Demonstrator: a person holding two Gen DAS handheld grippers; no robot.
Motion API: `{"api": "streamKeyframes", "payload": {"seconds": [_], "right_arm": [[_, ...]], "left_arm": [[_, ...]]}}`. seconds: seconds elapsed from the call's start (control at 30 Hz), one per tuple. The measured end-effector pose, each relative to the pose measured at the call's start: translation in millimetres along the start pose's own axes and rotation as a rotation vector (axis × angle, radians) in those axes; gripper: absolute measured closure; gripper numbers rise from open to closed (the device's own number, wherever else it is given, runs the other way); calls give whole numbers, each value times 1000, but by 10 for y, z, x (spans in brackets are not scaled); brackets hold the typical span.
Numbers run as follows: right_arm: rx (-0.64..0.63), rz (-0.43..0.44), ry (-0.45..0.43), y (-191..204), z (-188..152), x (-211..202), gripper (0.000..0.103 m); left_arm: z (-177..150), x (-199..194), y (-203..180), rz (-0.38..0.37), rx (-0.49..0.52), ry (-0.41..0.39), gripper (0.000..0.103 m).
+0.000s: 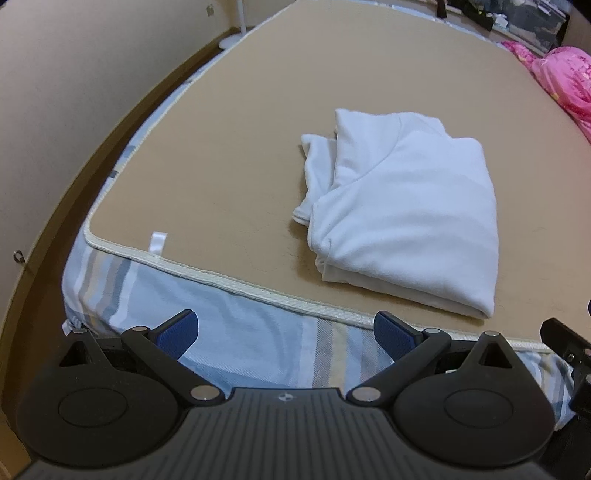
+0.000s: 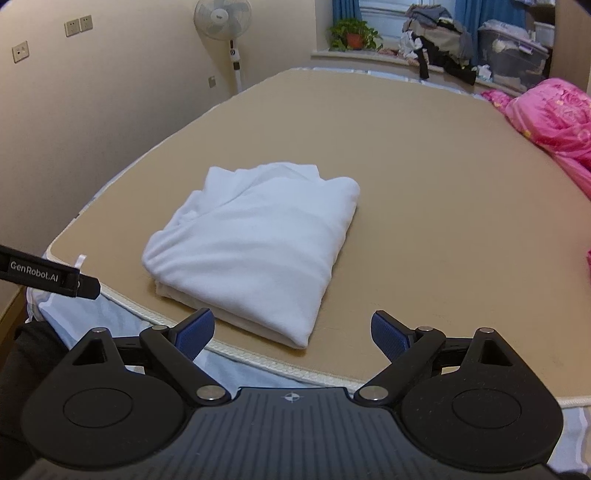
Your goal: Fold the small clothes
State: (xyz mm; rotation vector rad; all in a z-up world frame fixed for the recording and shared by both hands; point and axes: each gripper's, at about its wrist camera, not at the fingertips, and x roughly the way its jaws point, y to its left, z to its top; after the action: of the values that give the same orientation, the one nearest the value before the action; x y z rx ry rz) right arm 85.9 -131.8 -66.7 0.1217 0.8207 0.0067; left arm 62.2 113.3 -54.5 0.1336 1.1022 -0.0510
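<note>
A white garment [image 1: 406,214] [image 2: 258,240] lies folded into a compact rectangle on the tan mat [image 1: 221,166] [image 2: 424,184] that covers the bed. My left gripper [image 1: 284,317] hovers over the striped sheet at the mat's near edge, to the left of the garment, open with nothing between its blue pads [image 1: 177,334]. My right gripper [image 2: 291,315] hangs just short of the garment's near corner, jaws wide open and clear of the cloth. The left gripper's black body [image 2: 48,277] shows at the left edge of the right wrist view.
A pink quilt [image 2: 554,114] lies at the right side of the bed. A standing fan [image 2: 223,18] is by the wall at the back left. A windowsill holds a potted plant [image 2: 352,35], piled clothes [image 2: 439,40] and a storage box [image 2: 511,59].
</note>
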Motion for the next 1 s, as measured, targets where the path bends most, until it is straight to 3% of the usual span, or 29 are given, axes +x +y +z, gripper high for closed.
{"api": "streamKeyframes", "payload": {"seconds": [0.1,0.2,0.27,0.4,0.5,0.63,0.73,0.83,0.87,0.9,0.93,0.97,1.0], "right_arm": [[31,46,29,-164,124,225,9],[146,171,63,-526,354,548,8],[245,208,87,-784,533,793,8],[396,257,112,-1288,936,1411,8],[472,320,180,-1517,1194,1976,8],[512,352,282,-1603,1443,2674,8],[533,393,321,-1585,1555,3055,0],[472,519,356,-1467,1679,3234,5],[434,529,385,-1401,1704,3275,7],[363,525,405,-1318,1740,3295,14],[276,514,416,-1228,1780,3290,22],[215,512,428,-1160,1817,3285,53],[210,533,451,-1134,1842,3300,77]], "left_arm": [[81,179,-10,-98,-49,-1,1],[122,480,54,-282,-205,35,1],[146,713,24,-330,-269,72,1],[235,1077,-122,-342,-309,107,1],[286,1312,-120,-367,-393,144,1],[340,1508,-39,-391,-488,150,1],[387,1550,48,-424,-534,134,1],[389,1584,171,-436,-601,141,16],[375,1596,219,-433,-623,144,27],[364,1615,282,-443,-647,143,40],[343,1625,329,-453,-663,147,46],[323,1636,365,-468,-673,154,56],[310,1640,390,-479,-679,162,65]]}}
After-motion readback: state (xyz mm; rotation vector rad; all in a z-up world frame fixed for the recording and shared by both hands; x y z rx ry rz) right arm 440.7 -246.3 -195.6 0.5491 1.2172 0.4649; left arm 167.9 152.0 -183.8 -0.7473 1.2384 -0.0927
